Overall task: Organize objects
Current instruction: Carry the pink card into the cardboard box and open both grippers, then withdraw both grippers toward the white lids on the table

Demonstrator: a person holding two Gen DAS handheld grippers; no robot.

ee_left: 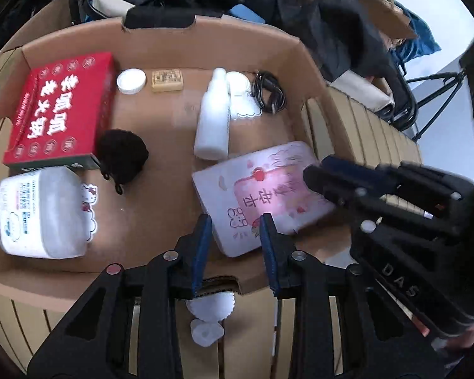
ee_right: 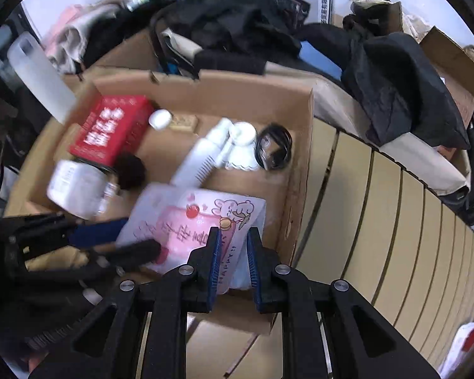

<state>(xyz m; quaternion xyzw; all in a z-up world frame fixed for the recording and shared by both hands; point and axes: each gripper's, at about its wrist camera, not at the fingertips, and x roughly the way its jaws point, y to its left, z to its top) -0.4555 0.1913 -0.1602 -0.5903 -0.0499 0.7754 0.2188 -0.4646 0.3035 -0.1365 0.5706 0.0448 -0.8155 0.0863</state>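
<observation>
While our right gripper (ee_right: pixel 232 260) jaws clamp the soft pink tissue pack (ee_right: pixel 192 224) by its edge, our left gripper (ee_left: pixel 235 246) jaws gape empty.

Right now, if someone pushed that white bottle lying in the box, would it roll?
Probably: the white bottle looks round and lies on its side on the flat cardboard box floor. It seems plastic, so likely light and not fragile. The pink packet nearby might stop it.

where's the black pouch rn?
Left wrist view: black pouch lies on the box floor, left of centre, against the red box, above the white tub.
</observation>
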